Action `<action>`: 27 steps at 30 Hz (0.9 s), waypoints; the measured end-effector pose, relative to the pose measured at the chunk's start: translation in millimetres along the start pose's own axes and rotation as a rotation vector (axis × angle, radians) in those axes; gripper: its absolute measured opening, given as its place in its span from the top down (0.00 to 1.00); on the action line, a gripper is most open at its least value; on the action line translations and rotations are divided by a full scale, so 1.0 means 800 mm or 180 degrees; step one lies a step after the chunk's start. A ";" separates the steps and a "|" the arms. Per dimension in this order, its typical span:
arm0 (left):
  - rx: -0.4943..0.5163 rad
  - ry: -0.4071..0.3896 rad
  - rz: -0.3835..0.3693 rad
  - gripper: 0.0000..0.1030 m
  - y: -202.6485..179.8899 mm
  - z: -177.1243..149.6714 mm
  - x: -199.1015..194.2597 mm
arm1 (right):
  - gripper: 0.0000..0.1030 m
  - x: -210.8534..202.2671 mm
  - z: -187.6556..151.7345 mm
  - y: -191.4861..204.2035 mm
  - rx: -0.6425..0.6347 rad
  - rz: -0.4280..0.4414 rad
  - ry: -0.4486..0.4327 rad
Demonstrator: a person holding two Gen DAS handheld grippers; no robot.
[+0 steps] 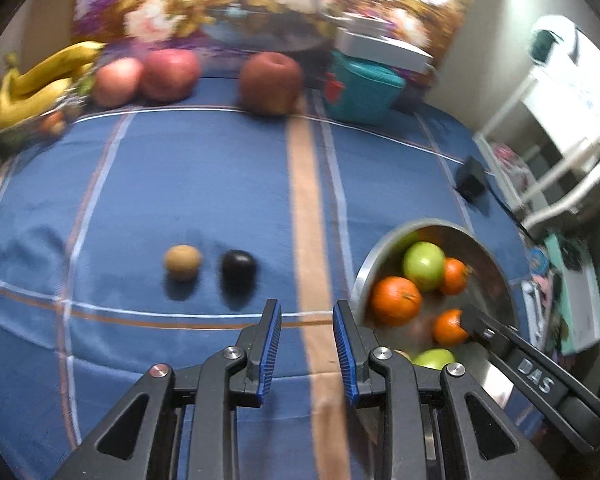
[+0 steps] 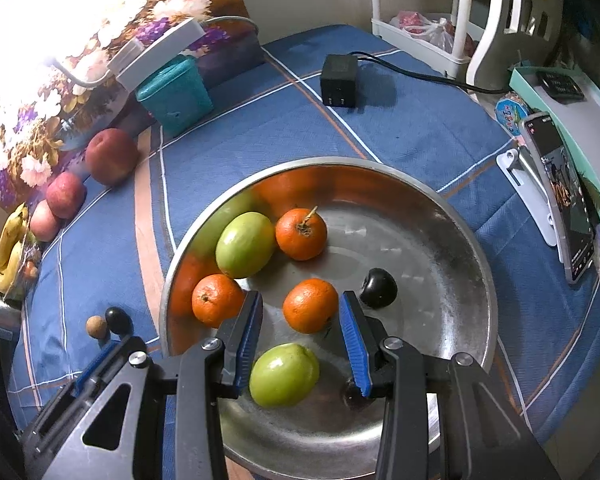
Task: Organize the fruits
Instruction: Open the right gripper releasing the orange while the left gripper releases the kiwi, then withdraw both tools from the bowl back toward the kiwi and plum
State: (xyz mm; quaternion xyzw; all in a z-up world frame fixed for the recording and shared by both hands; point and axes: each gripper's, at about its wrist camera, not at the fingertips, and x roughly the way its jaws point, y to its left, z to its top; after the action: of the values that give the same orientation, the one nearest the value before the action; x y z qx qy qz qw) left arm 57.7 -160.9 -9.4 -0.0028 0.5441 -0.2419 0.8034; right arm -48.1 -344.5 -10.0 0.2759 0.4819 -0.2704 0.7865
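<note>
A steel bowl (image 2: 440, 208) holds three oranges, two green fruits and a black plum (image 2: 378, 288). My right gripper (image 2: 301, 298) hangs over it, open, its fingers straddling one orange (image 2: 310, 310) without squeezing; a green fruit (image 2: 284, 374) lies lower between them. On the blue cloth left of the bowl lie a brown kiwi (image 1: 182, 261) and a second black plum (image 1: 239, 267). My left gripper (image 1: 307, 306) hovers just short of them, jaws a narrow gap apart with nothing between. The bowl (image 1: 496, 264) and the right gripper's finger (image 1: 476, 322) show at its right.
Three red apples (image 1: 270, 82) and bananas (image 1: 40, 84) line the far edge by the floral wall. A teal box (image 1: 360, 88), a black power adapter (image 2: 339, 82) with its cable, a phone on a stand (image 2: 560, 196) and a white rack (image 2: 460, 12) stand around the bowl.
</note>
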 end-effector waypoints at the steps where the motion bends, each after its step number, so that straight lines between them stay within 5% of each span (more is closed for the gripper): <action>1: -0.0045 0.0000 0.0079 0.71 0.005 0.001 -0.001 | 0.60 -0.001 0.000 0.002 -0.0012 0.0000 -0.0004; 7: -0.0241 0.0023 0.0359 0.71 0.032 -0.002 -0.006 | 0.60 -0.007 -0.002 0.015 -0.0121 -0.0005 -0.0036; 22: -0.0366 0.0156 0.0534 0.71 0.044 -0.004 -0.002 | 0.60 -0.011 -0.007 0.033 -0.0283 0.0039 -0.0045; 23: -0.0369 0.0168 0.0542 0.71 0.045 -0.004 -0.001 | 0.53 -0.010 -0.007 0.033 -0.0290 0.0052 -0.0028; 25: -0.0384 0.0185 0.0561 0.61 0.046 -0.005 0.001 | 0.39 -0.007 -0.007 0.034 -0.0292 0.0075 -0.0011; 27: -0.0393 0.0192 0.0582 0.43 0.047 -0.005 0.002 | 0.38 -0.006 -0.007 0.036 -0.0325 0.0076 -0.0009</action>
State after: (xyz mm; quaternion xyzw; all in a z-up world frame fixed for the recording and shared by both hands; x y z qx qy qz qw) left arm 68.8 -127.2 -22.4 0.0048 0.5799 -0.1336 0.8036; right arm -33.6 -319.6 -2.7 0.2408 0.4906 -0.2364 0.8034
